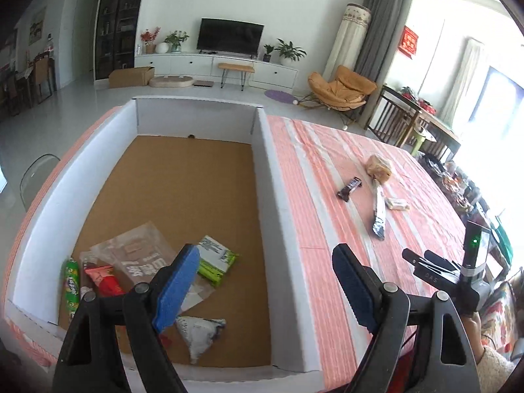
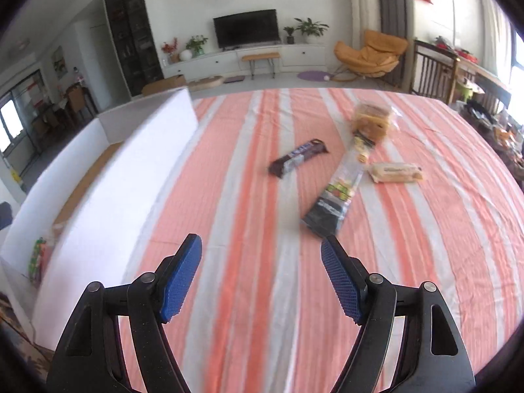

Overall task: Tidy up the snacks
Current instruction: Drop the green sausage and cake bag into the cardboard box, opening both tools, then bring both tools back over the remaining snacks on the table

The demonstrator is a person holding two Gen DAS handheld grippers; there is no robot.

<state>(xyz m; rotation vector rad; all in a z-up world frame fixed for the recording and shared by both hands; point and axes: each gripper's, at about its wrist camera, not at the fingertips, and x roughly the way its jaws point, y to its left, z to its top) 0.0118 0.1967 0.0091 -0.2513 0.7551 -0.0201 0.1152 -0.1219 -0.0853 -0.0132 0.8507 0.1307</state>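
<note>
Both wrist views angle down from close above: left over the box (image 1: 196, 177), right over the striped cloth (image 2: 249, 262) beside it.

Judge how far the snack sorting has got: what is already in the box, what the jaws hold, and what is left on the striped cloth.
Done: several packets lie in the white box, among them a green stick pack and a green-and-white pack. In hand: nothing; the left gripper and right gripper both stand open and empty. Left: dark bar, long clear packet, bread bag, pale wafer pack.
</note>
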